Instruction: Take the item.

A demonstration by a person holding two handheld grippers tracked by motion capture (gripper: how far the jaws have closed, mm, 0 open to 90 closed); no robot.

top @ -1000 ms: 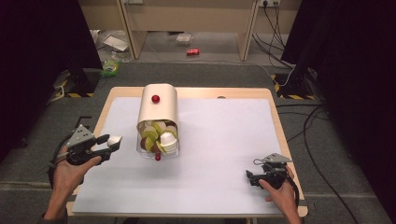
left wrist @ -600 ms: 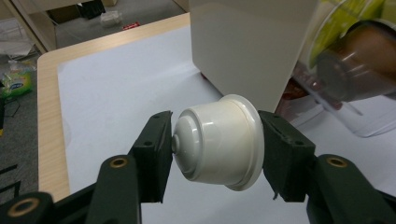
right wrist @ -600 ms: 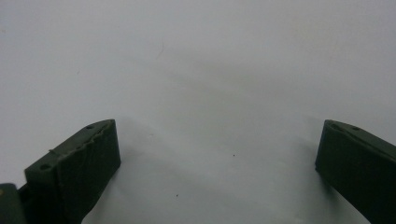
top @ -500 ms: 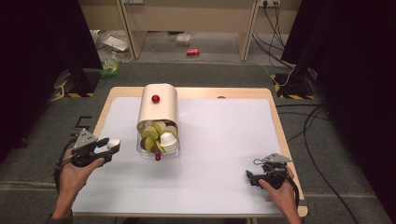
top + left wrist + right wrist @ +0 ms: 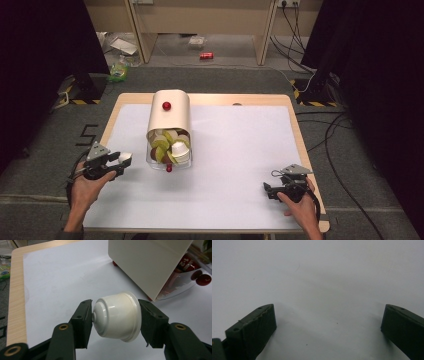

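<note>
Over the white mat (image 5: 55,277), left gripper (image 5: 115,317) jaws clamp a sideways capsule (image 5: 117,315); right gripper (image 5: 328,322) jaws wide.

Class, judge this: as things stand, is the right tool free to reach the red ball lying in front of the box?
Probably yes. The right tool is open and empty, and bare white table lies between it and the red ball by the box.

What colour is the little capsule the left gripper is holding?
The capsule is glossy white, clearest in the left gripper view, clamped between the left gripper's black jaws.
</note>
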